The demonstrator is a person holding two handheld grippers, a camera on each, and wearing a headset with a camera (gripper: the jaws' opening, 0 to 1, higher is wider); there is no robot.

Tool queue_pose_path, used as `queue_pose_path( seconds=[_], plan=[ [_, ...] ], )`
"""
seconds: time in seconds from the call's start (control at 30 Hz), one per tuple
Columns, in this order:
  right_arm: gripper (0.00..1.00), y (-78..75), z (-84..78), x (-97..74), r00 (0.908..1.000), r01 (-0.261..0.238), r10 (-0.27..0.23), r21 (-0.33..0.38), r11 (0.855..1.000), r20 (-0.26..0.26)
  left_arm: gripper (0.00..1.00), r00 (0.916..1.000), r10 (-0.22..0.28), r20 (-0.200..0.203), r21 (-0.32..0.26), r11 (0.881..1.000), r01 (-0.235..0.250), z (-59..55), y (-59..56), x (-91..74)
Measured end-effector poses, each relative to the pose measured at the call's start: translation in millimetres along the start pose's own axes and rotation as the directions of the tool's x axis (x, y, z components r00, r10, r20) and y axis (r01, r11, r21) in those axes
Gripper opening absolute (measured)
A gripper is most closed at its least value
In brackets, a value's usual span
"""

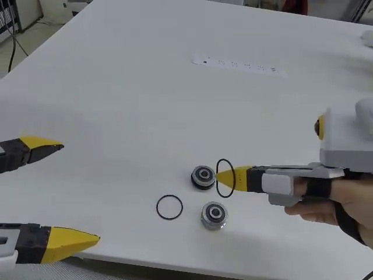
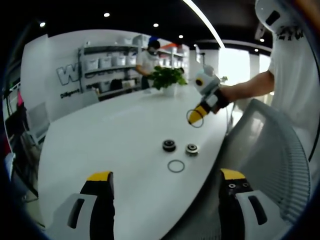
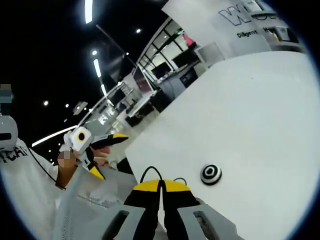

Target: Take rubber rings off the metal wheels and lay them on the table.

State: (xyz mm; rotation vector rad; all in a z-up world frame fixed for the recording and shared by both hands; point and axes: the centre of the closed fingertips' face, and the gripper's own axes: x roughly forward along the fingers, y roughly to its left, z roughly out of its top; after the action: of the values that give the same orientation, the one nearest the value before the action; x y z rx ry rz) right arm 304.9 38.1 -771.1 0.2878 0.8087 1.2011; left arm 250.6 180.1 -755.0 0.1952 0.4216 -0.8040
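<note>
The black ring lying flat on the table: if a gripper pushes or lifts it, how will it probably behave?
The loose ring is a thin loop, so probably light and bendy. Lying flat, it would likely slide, not roll. The held ring in the right gripper hangs round, so hardly limp.

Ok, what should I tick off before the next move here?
1. Right tongs shut on held ring: ok.
2. Held ring lifted clear of far wheel and near wheel: ok, by the left gripper view.
3. Bare table to lay it on: ok.
4. Loose ring lying flat on table: ok.
5. Left tongs open, apart from wheels: ok.
6. Both wheels bare of rings: cannot tell.
</note>
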Motion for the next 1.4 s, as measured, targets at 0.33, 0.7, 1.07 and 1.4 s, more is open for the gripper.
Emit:
queue_pose_path(
  seconds=[0.33,0.7,1.07,1.4],
  plan=[
    [0.00,-9.5,-13.5,22.2,0.9964,0.022,-0.026,-0.043,0.999,-0.081,0.86,1.0000,0.002,0.000,-0.006,1.000,-0.002,-1.6,-2.0,-0.2],
    [0.00,-32.6,-24.6,41.9,0.9856,0.068,-0.078,-0.069,0.995,-0.150,0.85,0.9999,0.005,0.011,-0.029,1.000,-0.004,-2.0,-2.1,-0.8],
    [0.00,-54.3,-34.1,49.0,0.9708,0.125,-0.141,-0.092,0.988,-0.194,0.85,0.9998,0.011,0.014,-0.041,0.999,-0.010,-2.0,-0.8,-0.5],
    [0.00,-63.7,-39.3,55.9,0.9591,0.161,-0.187,-0.132,0.978,-0.213,0.85,0.9998,0.011,0.014,-0.045,0.999,-0.011,-2.1,-0.7,0.0]
  ],
)
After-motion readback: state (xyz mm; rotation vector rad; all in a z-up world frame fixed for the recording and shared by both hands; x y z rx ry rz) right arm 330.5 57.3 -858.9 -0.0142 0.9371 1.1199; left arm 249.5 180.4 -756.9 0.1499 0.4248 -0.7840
